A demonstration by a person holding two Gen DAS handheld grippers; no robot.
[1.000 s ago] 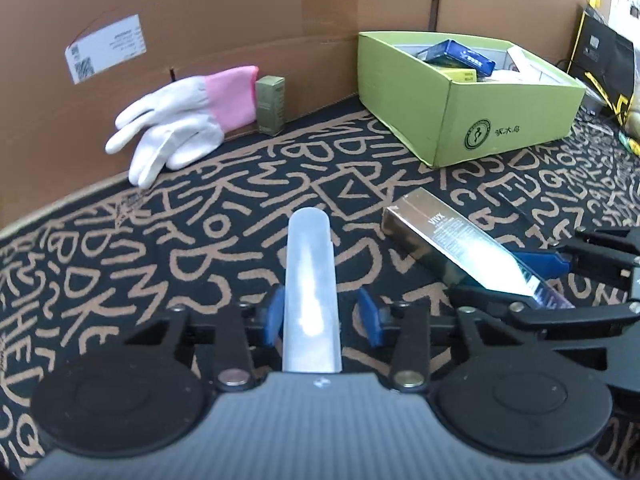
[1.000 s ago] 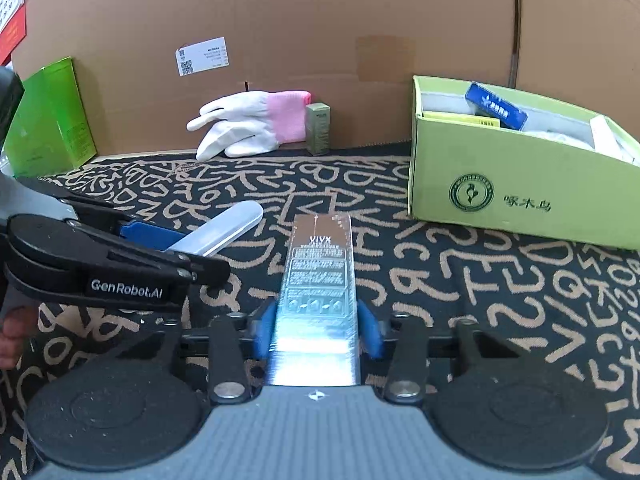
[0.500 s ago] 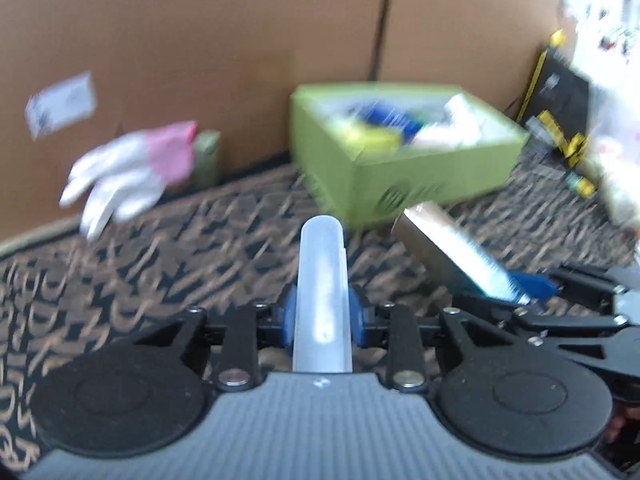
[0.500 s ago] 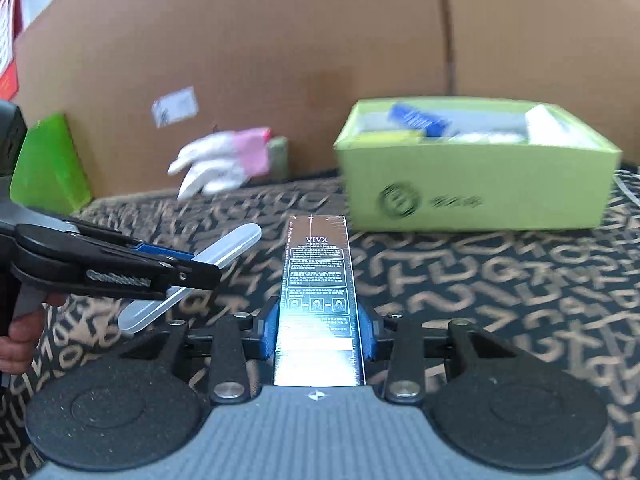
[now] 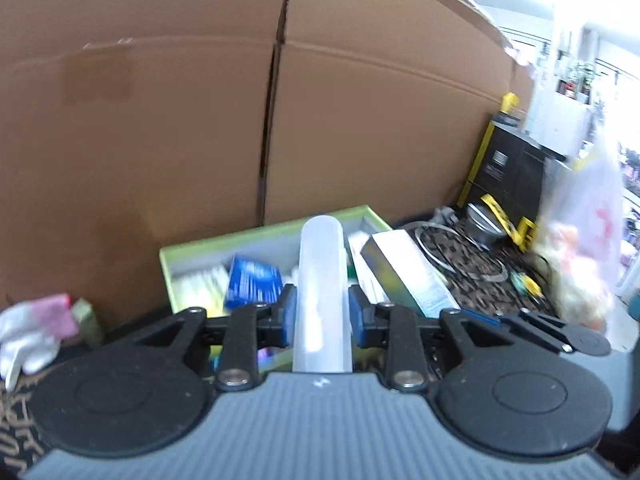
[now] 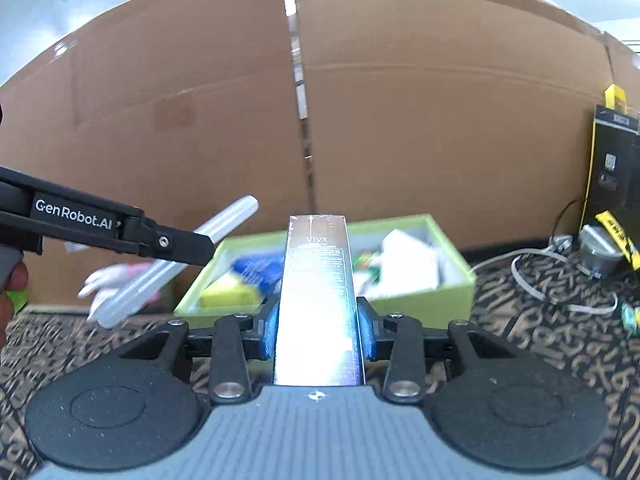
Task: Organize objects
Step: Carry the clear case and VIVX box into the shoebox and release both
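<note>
Now my left gripper (image 5: 322, 317) is clamped on a frosted plastic tube (image 5: 322, 280), its blue pads pressing both sides of the tube near its lower half. The tube juts straight out ahead of my left fingers, and its rounded tip sits in line with the far rim of the green box (image 5: 256, 236) beyond it.

My right gripper (image 6: 319, 330) is clamped on a long dark carton (image 6: 318, 300) with "VIVX" printed near its far end. Both pads touch its long sides, and the carton reaches forward past my right fingers, toward the same box (image 6: 448, 300).

Seen from my right fingers, the box lies open just ahead and a little below, on the patterned mat (image 6: 560, 332). Inside it, left of the carton, are a yellow item and a blue packet (image 6: 256, 270); right of the carton is a white packet (image 6: 408, 264). All of these are blurred, so I cannot read them.

From my left fingers, the carton (image 5: 408, 280) shows just to the right of the tube, tilted, with my right gripper (image 5: 480, 316) below it. From my right fingers, the left gripper (image 6: 176, 244) comes in from the left, with the tube (image 6: 168, 268) slanting up and to the right.

Left of both fingers, by the cardboard wall (image 5: 160, 120), lies a white and pink glove (image 5: 36, 332), with a small green carton (image 5: 88, 320) touching or just beside it. Right of the box, a grey cable (image 6: 532, 276) curls on the mat.
</note>
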